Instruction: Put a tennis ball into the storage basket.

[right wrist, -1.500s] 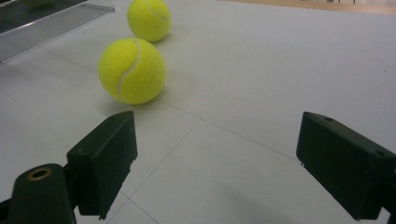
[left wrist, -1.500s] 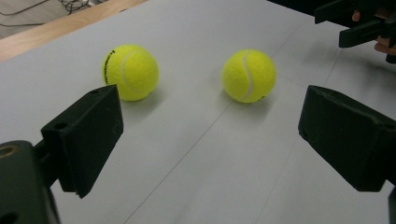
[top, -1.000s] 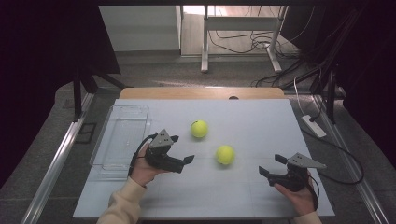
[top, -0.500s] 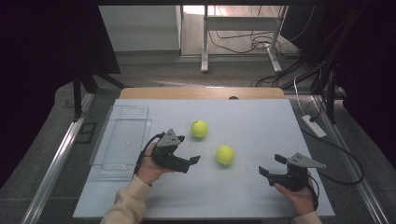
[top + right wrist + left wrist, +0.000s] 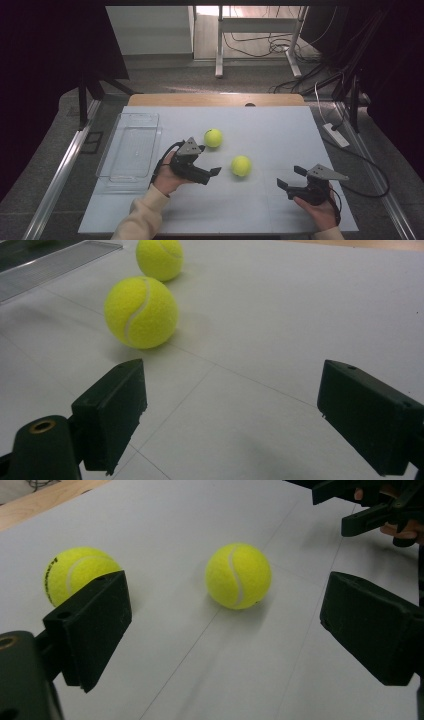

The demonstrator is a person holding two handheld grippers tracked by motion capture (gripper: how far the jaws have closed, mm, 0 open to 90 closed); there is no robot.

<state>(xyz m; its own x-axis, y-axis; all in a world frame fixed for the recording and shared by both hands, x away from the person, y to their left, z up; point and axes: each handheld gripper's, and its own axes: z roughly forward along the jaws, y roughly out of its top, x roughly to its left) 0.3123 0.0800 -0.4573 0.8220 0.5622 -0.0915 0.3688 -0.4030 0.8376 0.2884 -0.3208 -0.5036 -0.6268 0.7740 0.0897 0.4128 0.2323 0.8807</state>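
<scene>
Two tennis balls (image 5: 213, 138) (image 5: 241, 166), one tray (image 5: 131, 150)

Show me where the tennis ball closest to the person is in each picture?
High view: the nearer tennis ball lies mid-table, between the left gripper and right gripper.
Left gripper view: same ball, centre, ahead of the open jaws.
Right gripper view: same ball, upper left.
Shared landmark: the farther tennis ball.

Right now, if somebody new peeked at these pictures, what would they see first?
Two bright yellow balls in the middle of the white table: the far ball and the near ball. The left gripper points at the near ball with jaws wide apart. A clear tray sits at the left.
</scene>
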